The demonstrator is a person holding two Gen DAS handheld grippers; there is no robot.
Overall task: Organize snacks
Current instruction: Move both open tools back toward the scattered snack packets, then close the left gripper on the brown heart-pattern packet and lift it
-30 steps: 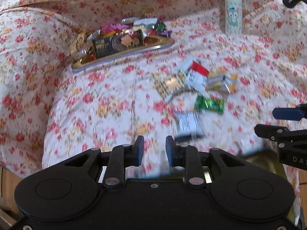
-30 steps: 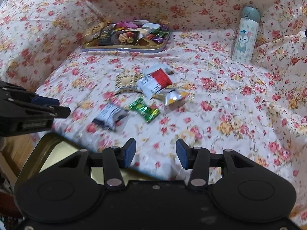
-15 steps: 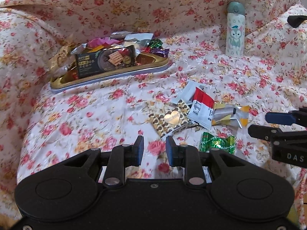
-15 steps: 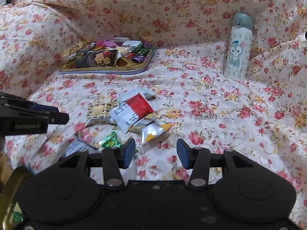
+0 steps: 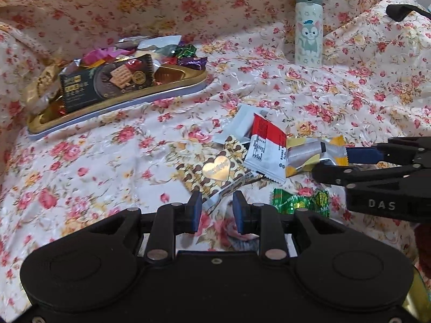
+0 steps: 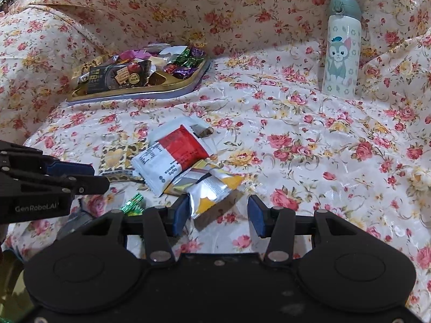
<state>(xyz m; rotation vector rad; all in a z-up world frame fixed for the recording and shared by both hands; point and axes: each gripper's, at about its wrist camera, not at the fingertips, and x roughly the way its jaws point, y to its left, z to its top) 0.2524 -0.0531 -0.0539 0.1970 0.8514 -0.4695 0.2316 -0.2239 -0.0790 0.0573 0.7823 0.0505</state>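
we have lots of snacks in the gold tray already. a small pile waits on the flowery cloth. left hand-held gripper and right hand-held gripper both stand apart, empty.

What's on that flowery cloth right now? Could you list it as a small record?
surface: floral cloth
tray: gold, far left, heaped with snacks
bottle: upright, far right
loose pile: red-white packet, yellow-silver packet, heart packet, green candy
left gripper: open, empty, just short of the heart packet
right gripper: open, yellow-silver packet at its left finger
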